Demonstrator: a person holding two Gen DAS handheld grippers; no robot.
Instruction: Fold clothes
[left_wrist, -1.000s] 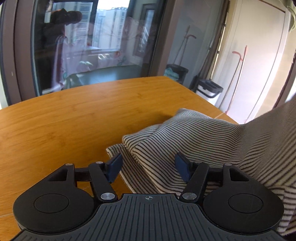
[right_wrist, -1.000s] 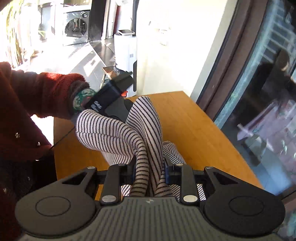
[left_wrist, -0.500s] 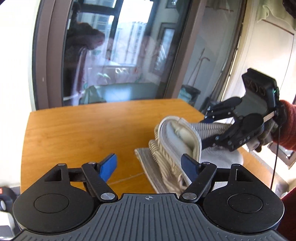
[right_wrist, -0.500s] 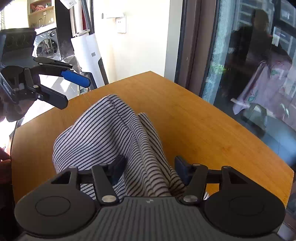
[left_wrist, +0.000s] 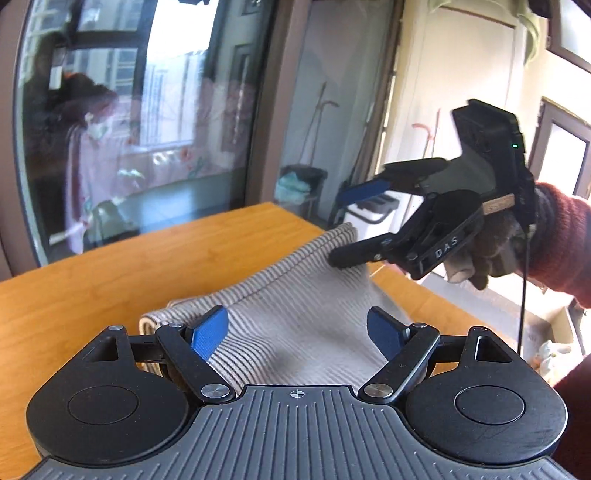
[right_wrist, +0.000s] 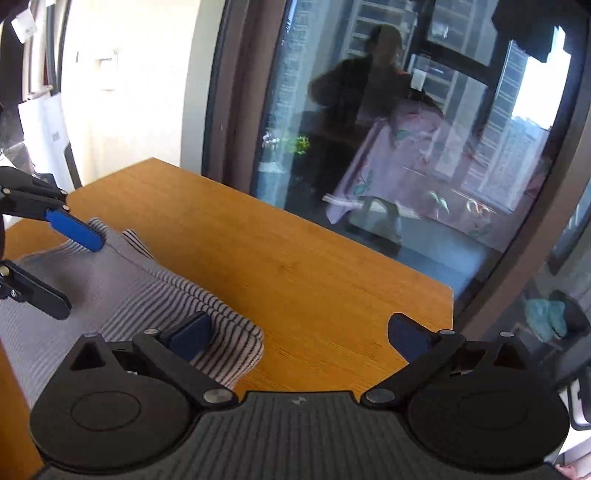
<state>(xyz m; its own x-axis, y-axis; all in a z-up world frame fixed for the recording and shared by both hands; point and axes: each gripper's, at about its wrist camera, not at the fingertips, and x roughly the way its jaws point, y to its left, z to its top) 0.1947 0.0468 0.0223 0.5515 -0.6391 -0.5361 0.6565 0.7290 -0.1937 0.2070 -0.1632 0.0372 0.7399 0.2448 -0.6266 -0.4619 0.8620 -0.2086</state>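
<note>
**Both jaws let go of the folded garment**

The striped garment (left_wrist: 295, 314) lies folded on the desk (right_wrist: 295, 258), ahead of the left gripper (left_wrist: 297, 332), whose jaws have just opened; the right gripper (right_wrist: 299, 338) has also just spread wide, empty. Further folds may remain

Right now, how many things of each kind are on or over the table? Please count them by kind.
Striped garment: 1
Grippers: 2, the left gripper and the right gripper
Wooden table: 1
Total: 4
</note>
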